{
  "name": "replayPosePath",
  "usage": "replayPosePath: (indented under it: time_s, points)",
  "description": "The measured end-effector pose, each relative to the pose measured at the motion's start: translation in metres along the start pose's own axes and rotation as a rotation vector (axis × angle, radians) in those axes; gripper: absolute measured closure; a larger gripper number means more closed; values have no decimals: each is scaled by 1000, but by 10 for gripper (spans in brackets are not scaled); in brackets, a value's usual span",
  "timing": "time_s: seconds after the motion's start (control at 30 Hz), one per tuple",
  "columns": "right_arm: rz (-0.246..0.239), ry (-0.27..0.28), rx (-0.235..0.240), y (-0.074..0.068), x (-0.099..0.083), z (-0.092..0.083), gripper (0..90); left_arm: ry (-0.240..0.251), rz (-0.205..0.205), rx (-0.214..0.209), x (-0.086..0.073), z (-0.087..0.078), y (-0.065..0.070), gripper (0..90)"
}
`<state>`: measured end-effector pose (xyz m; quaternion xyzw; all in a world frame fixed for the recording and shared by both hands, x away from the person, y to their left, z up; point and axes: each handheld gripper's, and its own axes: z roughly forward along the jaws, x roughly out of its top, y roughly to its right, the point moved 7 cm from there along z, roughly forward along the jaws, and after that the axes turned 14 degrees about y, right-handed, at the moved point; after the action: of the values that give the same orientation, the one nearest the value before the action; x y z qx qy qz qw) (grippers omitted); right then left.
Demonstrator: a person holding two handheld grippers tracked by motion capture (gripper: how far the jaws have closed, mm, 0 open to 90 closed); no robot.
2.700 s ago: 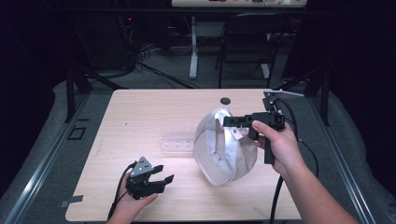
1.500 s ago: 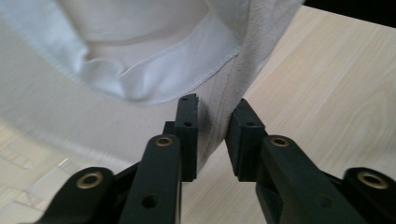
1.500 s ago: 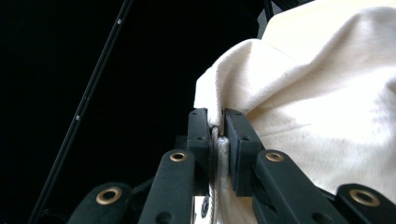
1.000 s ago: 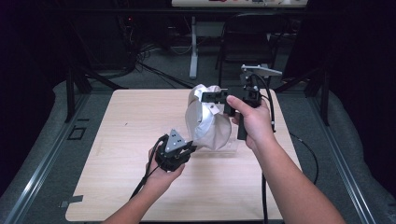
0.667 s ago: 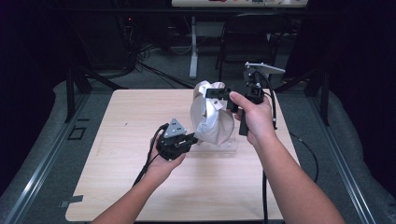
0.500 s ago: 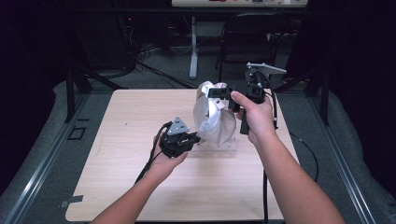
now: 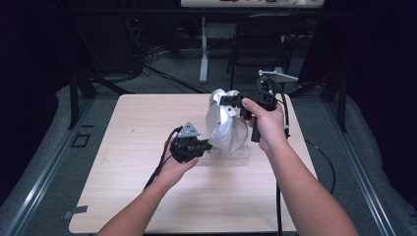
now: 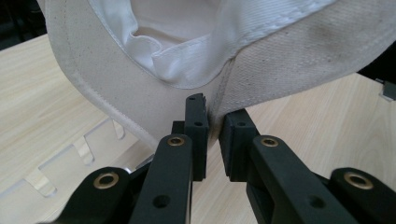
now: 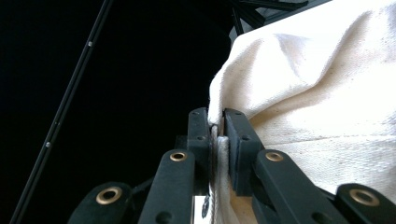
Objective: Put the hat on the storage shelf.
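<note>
Hanging above the middle of the wooden counter [image 7: 123, 162], a cream cloth bag [image 7: 226, 128] is held up between two grippers. The right gripper [image 7: 231, 101], in the person's right hand [image 7: 265, 123], has its jaws clamped on the bag's upper edge; in the right gripper view a seam of the cloth is pinched tightly between the two black jaws, with the rest of the cloth bulging to the right against a dark background. The left gripper [image 7: 206, 145], in the person's left hand [image 7: 172, 164], sits lower and to the left, its tip at the bag's lower edge. In the left gripper view its jaws stand slightly apart with a fold of the bag's hem between them; the left jaw touches the cloth, but I cannot tell whether the grip is firm. That view also looks up into the bag's mouth, showing a white lining [image 8: 187, 32] inside the coarser outer cloth. Under the bag, a clear plastic tray [image 7: 231, 155] lies flat on the counter; its notched edge shows at the lower left of the left gripper view. A dark chair [image 7: 260, 39] stands beyond the counter's far edge.
</note>
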<state>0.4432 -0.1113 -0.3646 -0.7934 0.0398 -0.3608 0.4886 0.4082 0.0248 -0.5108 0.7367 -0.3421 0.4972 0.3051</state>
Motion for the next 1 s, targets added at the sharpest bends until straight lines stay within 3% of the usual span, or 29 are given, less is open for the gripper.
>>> replayPosePath:
  time_s: [0.27,0.77,1.0]
  points:
    - [-2,-17,10,-3,-5,8,818,-6,-11,23,-3,-9,-5,836]
    - [-4,-62,14,-5,-21,29,816,-25,-106,115,-23,-20,-10,847]
    - [-9,-79,11,-4,-27,36,816,-39,-122,126,-28,-22,-11,850]
